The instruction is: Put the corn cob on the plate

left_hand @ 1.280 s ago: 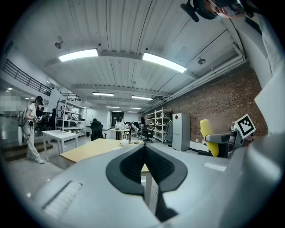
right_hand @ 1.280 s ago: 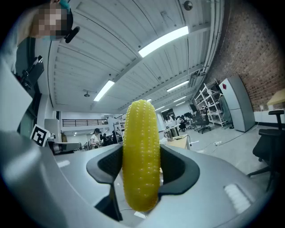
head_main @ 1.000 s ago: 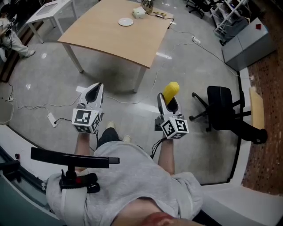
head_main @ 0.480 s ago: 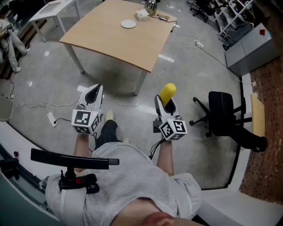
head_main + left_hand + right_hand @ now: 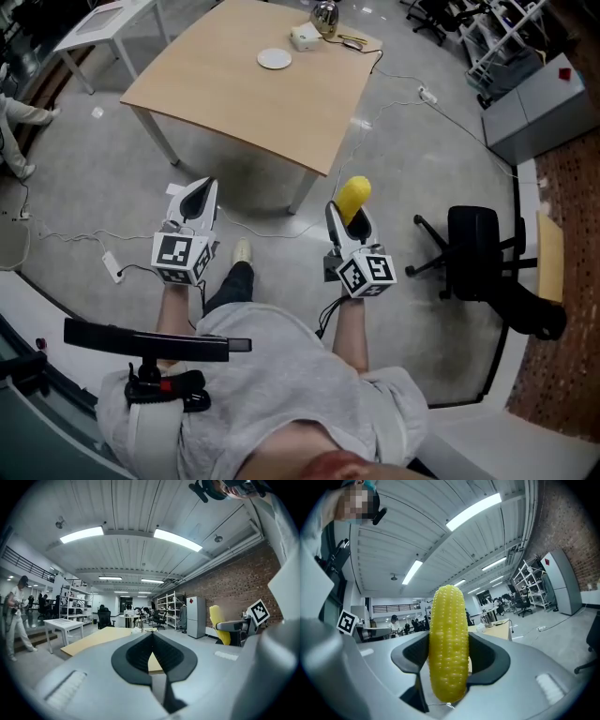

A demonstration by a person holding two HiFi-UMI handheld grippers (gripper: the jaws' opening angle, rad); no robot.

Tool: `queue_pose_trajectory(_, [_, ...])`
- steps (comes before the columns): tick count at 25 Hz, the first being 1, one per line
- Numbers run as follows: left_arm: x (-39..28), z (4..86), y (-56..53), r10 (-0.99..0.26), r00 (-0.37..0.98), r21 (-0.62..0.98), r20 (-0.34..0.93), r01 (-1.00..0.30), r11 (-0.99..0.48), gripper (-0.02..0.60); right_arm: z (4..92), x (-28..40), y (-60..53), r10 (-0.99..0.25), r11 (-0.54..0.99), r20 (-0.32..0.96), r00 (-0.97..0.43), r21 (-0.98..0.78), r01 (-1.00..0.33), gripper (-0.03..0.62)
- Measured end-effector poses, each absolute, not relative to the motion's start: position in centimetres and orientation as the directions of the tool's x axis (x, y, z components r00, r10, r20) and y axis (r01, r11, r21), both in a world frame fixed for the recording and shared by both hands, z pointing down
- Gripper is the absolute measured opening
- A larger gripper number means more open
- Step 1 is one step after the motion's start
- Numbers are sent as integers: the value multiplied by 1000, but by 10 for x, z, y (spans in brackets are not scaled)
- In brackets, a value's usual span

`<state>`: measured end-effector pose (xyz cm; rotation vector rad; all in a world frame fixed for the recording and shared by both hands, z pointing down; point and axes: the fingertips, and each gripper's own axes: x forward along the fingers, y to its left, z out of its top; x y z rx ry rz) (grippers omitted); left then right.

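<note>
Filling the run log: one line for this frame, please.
phase: carry | right gripper: shut on corn cob | left gripper: shut, empty | plate: bare, on table ahead

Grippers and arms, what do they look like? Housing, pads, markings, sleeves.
The two match. The left gripper and right gripper have light grey housings that taper to the tip, with black ribbed pads inside. Each carries a white cube printed with black square markers. The person wears a grey short-sleeved top.
</note>
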<state>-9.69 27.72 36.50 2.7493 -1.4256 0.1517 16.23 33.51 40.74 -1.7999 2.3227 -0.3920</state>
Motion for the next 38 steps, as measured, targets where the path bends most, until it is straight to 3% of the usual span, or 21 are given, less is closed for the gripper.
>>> queue_pose_trajectory(14, [-134, 365, 111, -794, 597, 6, 117, -799, -601, 20, 404, 121, 175, -971, 208, 46, -233, -306, -929, 250])
queue_pose_trajectory(38, [-184, 371, 19, -803, 587, 38, 102, -809, -586, 20, 408, 79, 82, -967, 204, 89, -238, -286, -936, 250])
